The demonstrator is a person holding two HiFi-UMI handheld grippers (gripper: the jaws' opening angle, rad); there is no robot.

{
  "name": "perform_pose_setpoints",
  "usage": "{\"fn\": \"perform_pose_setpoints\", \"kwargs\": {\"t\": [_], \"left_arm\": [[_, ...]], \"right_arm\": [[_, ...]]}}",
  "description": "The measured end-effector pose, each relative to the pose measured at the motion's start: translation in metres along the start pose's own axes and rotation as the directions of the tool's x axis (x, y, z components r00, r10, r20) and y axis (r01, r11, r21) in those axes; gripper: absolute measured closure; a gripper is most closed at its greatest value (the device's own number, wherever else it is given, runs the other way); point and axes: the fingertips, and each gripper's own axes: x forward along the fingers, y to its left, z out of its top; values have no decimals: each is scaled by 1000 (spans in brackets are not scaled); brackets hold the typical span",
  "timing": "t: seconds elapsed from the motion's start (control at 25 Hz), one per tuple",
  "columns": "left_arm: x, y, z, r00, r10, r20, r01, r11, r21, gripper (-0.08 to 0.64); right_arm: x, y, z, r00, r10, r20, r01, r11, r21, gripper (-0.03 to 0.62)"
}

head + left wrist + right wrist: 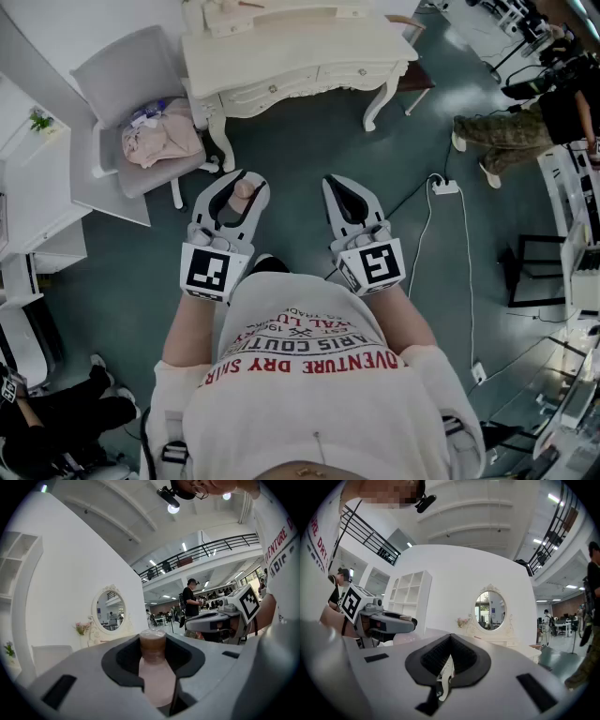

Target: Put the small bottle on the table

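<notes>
A small pale pink bottle (pixel 242 194) with a brown cap (pixel 153 643) sits between the jaws of my left gripper (pixel 232 202), which is shut on it; its body (pixel 157 677) fills the gap, cap pointing forward. My right gripper (pixel 348 202) is held level beside the left one, shut with nothing in it (pixel 450 644). Both hang over the floor in front of the person's chest. The cream dressing table (pixel 300 52) stands ahead, beyond both grippers. Each gripper shows in the other's view: the right gripper (pixel 225 618), the left gripper (pixel 382 620).
A grey chair (pixel 131 80) with a pink cloth (pixel 161 139) stands left of the table. An oval mirror (pixel 490 609) tops the table. White shelving (pixel 33 187) lies at far left. A cable and power strip (pixel 445 187) cross the floor at right; people stand at the edges.
</notes>
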Motion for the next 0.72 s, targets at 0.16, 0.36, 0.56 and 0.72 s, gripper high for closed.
{"fn": "perform_pose_setpoints", "kwargs": {"t": [0.16, 0.36, 0.56, 0.72], "left_arm": [[3, 0, 2, 1000, 5, 6, -5, 1000, -7, 423], [5, 0, 2, 1000, 13, 5, -13, 1000, -4, 423], [11, 3, 1, 1000, 26, -1, -26, 1000, -12, 423], [22, 9, -3, 1000, 30, -8, -30, 999, -20, 423]], "right_arm": [[-1, -4, -1, 1000, 1, -1, -1, 1000, 7, 594], [-2, -7, -3, 1000, 2, -3, -2, 1000, 16, 594], [2, -16, -3, 1000, -3, 9, 3, 999, 53, 594], [9, -29, -7, 1000, -13, 7, 12, 999, 51, 594]]}}
